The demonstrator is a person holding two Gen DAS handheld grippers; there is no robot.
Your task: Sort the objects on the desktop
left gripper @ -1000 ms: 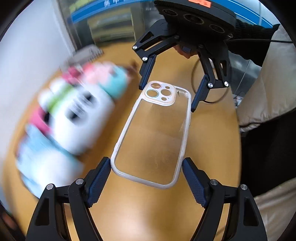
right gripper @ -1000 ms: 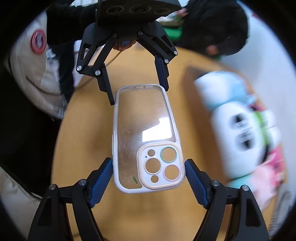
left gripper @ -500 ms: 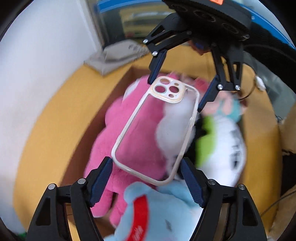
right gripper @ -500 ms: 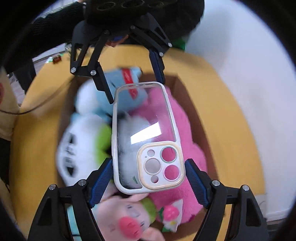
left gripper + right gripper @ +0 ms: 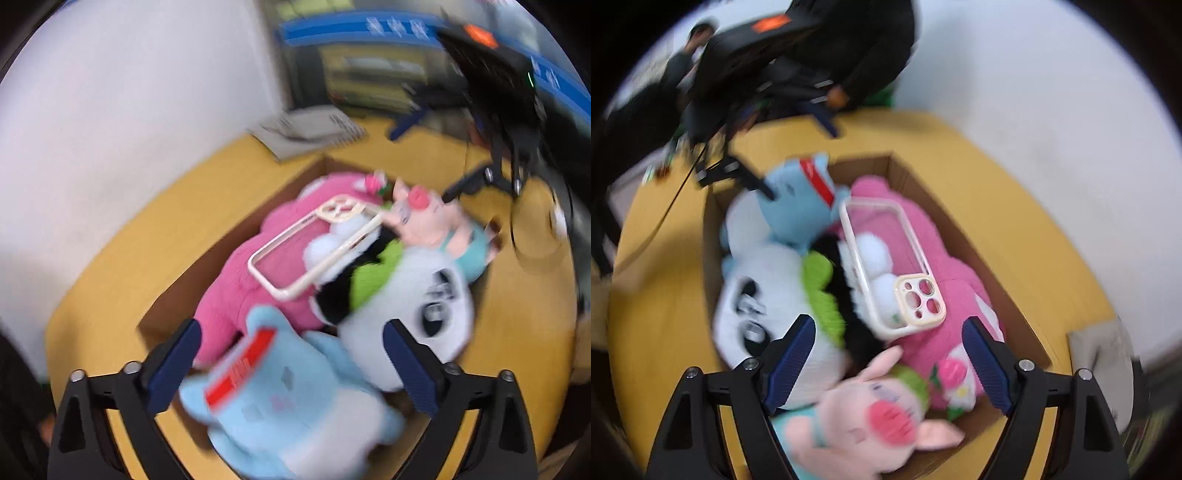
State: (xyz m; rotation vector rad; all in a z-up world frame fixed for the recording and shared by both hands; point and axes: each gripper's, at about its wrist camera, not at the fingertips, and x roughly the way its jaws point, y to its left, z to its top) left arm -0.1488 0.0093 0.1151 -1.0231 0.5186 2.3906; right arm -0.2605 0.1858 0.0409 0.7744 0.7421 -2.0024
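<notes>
A clear phone case with a cream rim (image 5: 295, 280) (image 5: 882, 310) lies on top of the plush toys in a cardboard box (image 5: 173, 291) (image 5: 908, 173), resting on a pink plush (image 5: 236, 295) (image 5: 923, 236). My left gripper (image 5: 291, 365) is open and empty, above the near end of the box. My right gripper (image 5: 888, 363) is open and empty, above the opposite end. Each gripper shows blurred in the other's view, the right one (image 5: 480, 177) and the left one (image 5: 746, 173).
The box also holds a light blue plush (image 5: 280, 406) (image 5: 801, 199), a white panda-like plush (image 5: 417, 306) (image 5: 757, 295) and a pink pig plush (image 5: 424, 218) (image 5: 871, 417). It stands on a yellow wooden table (image 5: 122, 251) by a white wall. A grey notebook (image 5: 310, 133) lies at the back.
Both grippers have let go of the phone case and pulled back and up. The case has dropped onto the plush toys in the box.
</notes>
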